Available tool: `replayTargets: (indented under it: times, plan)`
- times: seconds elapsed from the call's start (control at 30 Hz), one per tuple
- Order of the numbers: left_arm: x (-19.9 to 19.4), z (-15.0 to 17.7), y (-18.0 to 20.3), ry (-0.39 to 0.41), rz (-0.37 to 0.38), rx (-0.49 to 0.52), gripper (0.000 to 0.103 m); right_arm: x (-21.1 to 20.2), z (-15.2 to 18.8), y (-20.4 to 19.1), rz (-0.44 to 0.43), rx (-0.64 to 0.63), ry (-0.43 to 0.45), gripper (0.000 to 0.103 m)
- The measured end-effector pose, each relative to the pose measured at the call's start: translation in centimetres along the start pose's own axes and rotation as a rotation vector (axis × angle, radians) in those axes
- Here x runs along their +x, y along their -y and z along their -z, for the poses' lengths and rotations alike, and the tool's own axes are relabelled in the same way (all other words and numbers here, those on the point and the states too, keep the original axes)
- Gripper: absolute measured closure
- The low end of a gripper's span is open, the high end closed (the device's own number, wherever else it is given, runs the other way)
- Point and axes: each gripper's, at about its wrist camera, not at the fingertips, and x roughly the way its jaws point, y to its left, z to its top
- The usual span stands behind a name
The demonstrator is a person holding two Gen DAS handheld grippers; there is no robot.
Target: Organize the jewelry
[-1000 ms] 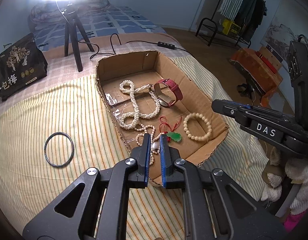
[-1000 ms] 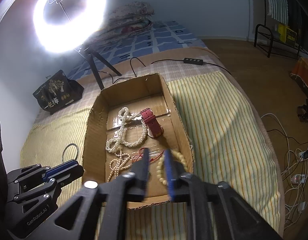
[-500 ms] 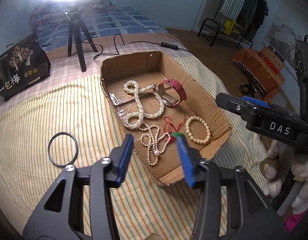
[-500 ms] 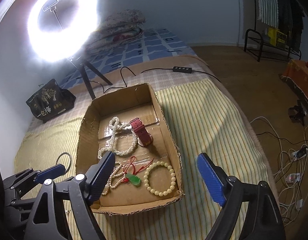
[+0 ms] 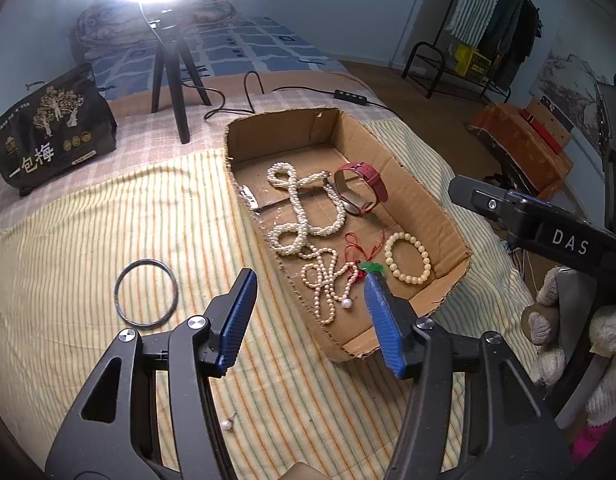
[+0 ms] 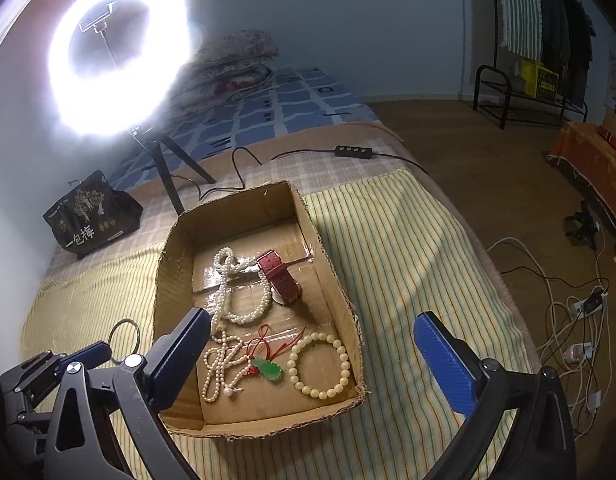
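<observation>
A shallow cardboard box [image 5: 426, 206] lies on the striped cloth. In it are a long pearl necklace [image 5: 300, 208], a red watch [image 5: 366, 186], a cream bead bracelet [image 5: 408, 258], a green pendant on red cord [image 5: 372, 267] and a thin pearl strand [image 5: 324, 284]. A dark bangle [image 5: 146, 298] and a loose pearl earring [image 5: 227, 424] rest on the cloth outside it. My left gripper [image 5: 310, 314] hovers over the box's near left corner, jaws opening, nothing between them. My right gripper [image 6: 312, 320] hangs over the box's [image 6: 336, 280] near end, jaws opening wide and empty.
A ring light on a tripod [image 6: 164, 176] stands behind the box, its cable and switch [image 6: 354, 151] trailing right. A black printed bag [image 5: 48, 128] sits at the far left. The bed edge drops to a wooden floor with cables [image 6: 580, 308] on the right.
Both grippers went from nearly shut to spread open. The thin pearl strand, earlier behind the left fingertips, now lies free in the box.
</observation>
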Motion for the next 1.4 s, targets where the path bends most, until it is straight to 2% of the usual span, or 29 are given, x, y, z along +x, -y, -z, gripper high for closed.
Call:
replayTargets:
  times: [0.4, 0.63, 1.03, 1.4]
  plan:
    - [-2.6, 0.6, -1.5, 0.04, -0.054, 0.023, 0.045, -1.3, 0.5, -1.7, 0.047, -0.043, 0.075, 0.0]
    - [-4.0, 1.0, -2.6, 0.061, -0.072, 0.03, 0.045, -2.0, 0.5, -0.9, 0.004, 0.005, 0.091, 0.0]
    - [-5.8, 1.9, -4.0, 0.078, -0.095, 0.053, 0.045, -3.8, 0.4, -1.5, -0.001, 0.029, 0.133, 0.0]
    - [-6.8, 1.7, -8.5, 0.084, -0.105, -0.026, 0.045, -5.0, 2.0, -5.6, -0.054, -0.112, 0.156, 0.0]
